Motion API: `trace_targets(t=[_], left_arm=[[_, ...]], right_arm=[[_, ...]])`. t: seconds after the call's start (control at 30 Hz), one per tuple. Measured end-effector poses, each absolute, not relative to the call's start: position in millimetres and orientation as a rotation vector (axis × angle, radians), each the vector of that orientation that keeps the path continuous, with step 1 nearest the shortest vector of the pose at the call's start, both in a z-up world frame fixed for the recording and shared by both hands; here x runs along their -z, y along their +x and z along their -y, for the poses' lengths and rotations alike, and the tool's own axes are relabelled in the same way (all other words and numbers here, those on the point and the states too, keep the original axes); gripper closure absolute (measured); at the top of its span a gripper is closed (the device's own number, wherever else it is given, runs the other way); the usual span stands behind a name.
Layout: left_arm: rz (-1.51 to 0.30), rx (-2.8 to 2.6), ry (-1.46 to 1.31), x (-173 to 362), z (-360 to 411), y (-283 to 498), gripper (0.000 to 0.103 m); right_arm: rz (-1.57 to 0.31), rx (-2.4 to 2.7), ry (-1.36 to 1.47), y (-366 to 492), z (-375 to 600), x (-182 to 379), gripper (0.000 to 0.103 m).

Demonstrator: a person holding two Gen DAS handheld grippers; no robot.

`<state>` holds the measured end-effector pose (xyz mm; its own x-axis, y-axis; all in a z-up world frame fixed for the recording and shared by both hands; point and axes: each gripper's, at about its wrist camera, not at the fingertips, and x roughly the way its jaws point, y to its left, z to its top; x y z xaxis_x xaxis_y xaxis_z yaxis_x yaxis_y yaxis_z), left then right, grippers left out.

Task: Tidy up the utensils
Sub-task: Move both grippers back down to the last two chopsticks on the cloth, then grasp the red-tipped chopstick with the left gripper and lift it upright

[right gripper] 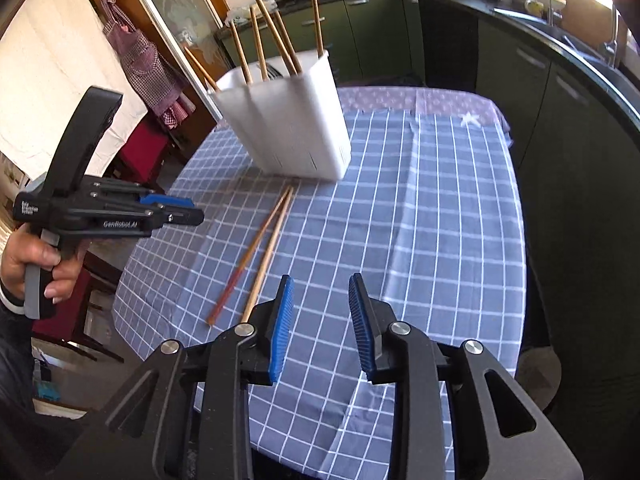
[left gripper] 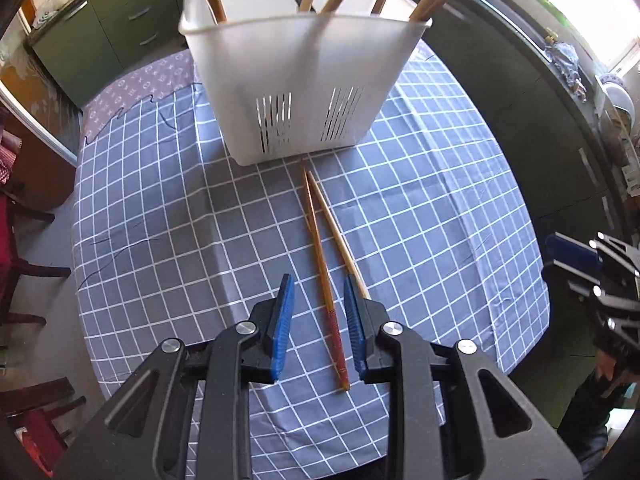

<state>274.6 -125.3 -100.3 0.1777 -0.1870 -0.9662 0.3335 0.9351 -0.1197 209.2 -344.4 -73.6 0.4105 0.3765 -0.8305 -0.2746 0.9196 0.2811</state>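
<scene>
Two chopsticks (left gripper: 320,248) laid on checked tablecloth (left gripper: 180,220) before white holder (left gripper: 300,84). Left gripper (left gripper: 319,292) jaws parted, straddling chopsticks untouched; right gripper (right gripper: 321,292) parted, empty.

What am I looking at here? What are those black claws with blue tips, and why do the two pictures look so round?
No robot: a person holds a hand-operated gripper in each hand. Each carries a wide-angle camera looking along its fingers, which bends the picture. One picture is from the left gripper, the other from the right gripper; the right view also shows the left one in the person's hand. On the checked tablecloth stands a white utensil holder with chopsticks inside. Two loose chopsticks lie before it. Both grippers are open and hold nothing; the left's fingers straddle a chopstick.
</scene>
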Motion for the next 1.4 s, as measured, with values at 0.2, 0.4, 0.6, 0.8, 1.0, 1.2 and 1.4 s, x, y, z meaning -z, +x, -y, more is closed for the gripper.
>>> trace_targets(t=[0.2,0.4,0.6,0.8,1.0,1.2,1.4], left_arm=[[-1.406,0.303,0.134,132.4,141.5,294.0,0.082],[-1.441,0.27,0.145,150.5,149.1,300.0,0.089],[-1.443,0.243,0.162,155.6,151.9,307.7,0.089],[-1.455,0.221,0.17,169.3,166.1,324.0,0.089],[-1.454,0.221,0.173,181.3,169.8,333.6,0.09],[-1.45,0.225,0.179,179.5,167.5,331.5,0.096],[-1.418,0.237,0.13,162.2,146.3,324.5,0.096]], right_arm=[[-1.109,-0.432,0.188,204.0,351.9,111.5,0.071],[-1.129,-0.43,0.22,211.4,358.1,125.6,0.071],[-1.134,-0.428,0.237,212.8,362.4,128.6,0.071],[-1.143,-0.421,0.241,211.9,365.2,130.9,0.071],[-1.153,-0.416,0.254,212.5,368.4,134.8,0.071],[-1.16,-0.418,0.253,211.8,367.0,136.9,0.071],[-1.167,-0.415,0.24,210.1,365.6,136.5,0.068]])
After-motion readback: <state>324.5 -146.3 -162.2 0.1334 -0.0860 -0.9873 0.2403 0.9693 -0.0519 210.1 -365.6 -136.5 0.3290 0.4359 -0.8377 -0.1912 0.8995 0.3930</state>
